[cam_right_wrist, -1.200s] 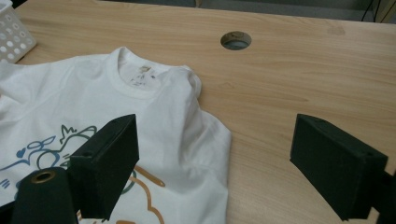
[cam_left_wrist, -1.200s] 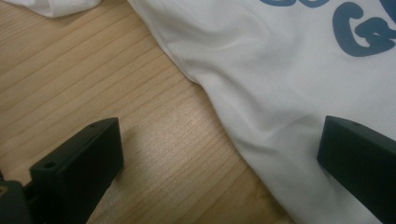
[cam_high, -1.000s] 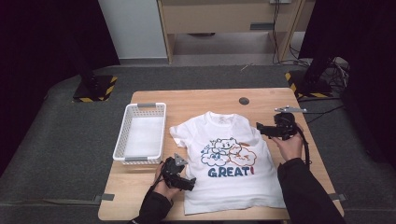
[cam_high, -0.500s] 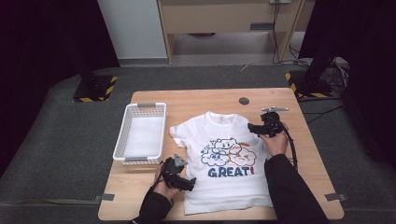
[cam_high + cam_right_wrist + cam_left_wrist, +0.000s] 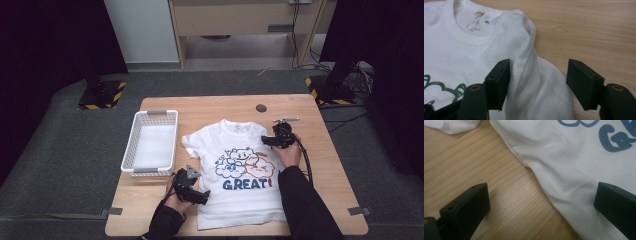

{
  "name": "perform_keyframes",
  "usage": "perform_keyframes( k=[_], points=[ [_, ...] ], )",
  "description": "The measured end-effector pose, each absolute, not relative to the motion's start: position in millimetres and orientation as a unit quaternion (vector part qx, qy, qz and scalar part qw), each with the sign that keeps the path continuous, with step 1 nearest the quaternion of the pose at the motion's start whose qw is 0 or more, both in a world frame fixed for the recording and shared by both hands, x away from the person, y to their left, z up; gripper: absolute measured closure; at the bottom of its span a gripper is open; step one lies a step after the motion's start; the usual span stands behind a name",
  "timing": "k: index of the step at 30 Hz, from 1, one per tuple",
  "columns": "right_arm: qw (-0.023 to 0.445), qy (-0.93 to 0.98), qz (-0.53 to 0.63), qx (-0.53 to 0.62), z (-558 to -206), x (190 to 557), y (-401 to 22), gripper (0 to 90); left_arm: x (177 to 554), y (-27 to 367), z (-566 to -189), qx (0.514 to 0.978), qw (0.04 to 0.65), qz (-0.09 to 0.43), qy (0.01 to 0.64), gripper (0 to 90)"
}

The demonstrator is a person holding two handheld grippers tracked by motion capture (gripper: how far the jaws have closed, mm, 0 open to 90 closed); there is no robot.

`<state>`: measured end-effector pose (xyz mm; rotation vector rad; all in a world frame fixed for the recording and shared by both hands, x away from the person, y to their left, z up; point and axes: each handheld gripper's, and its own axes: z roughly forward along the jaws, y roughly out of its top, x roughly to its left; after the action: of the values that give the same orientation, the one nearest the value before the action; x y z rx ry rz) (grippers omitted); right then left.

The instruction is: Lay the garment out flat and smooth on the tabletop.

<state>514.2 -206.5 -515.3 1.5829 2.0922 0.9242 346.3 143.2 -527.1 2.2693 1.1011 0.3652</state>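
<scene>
A white T-shirt (image 5: 240, 165) with a cartoon print and the word GREAT! lies flat, front up, on the wooden table (image 5: 210, 107). My left gripper (image 5: 202, 195) rests at the shirt's lower left side and is open. One jaw stands over bare wood and the other over the cloth (image 5: 564, 170), with the shirt's side edge between them. My right gripper (image 5: 266, 141) is low over the shirt's right sleeve (image 5: 536, 82). Its jaws have just been closing and still stand apart around a raised fold of sleeve. The collar (image 5: 466, 37) lies just beyond.
A white plastic basket (image 5: 150, 114) stands on the table left of the shirt. A small dark round spot (image 5: 261, 107) marks the table's far side. Bare wood (image 5: 330, 165) runs along the right of the shirt. A cable (image 5: 306, 160) trails from the right gripper.
The right gripper has moved left and down from beside the shirt onto its right sleeve. The left gripper has stayed where it was.
</scene>
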Motion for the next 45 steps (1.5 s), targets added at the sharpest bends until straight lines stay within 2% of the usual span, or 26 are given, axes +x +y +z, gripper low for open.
perform_keyframes(
  k=[9,13,15,23,30,42,45],
  points=[
    [0.161,0.751,0.323,0.553,-521.9,514.5,-201.0,64.6,346.2,143.4,-527.3,0.851,0.293,0.137,0.413,0.0],
    [0.168,0.754,0.325,0.545,-520.4,512.6,-198.2,79.3,346.1,143.4,-527.3,0.851,0.293,0.137,0.413,0.0],
    [0.174,0.755,0.328,0.541,-517.9,511.0,-196.7,82.3,346.1,143.4,-527.3,0.851,0.294,0.138,0.413,0.0],
    [0.2,0.754,0.359,0.513,-496.8,497.8,-187.8,83.3,346.0,143.5,-527.4,0.851,0.294,0.138,0.413,0.0],
    [0.202,0.782,0.37,0.459,-490.4,478.3,-157.6,83.0,345.9,143.3,-527.5,0.85,0.294,0.138,0.413,0.0],
    [0.16,0.825,0.363,0.403,-513.7,454.8,-111.3,75.6,346.0,143.3,-527.5,0.851,0.294,0.138,0.413,0.0],
    [0.151,0.83,0.358,0.401,-520.5,453.2,-107.2,70.2,346.0,143.3,-527.5,0.851,0.294,0.138,0.413,0.0]
  ],
)
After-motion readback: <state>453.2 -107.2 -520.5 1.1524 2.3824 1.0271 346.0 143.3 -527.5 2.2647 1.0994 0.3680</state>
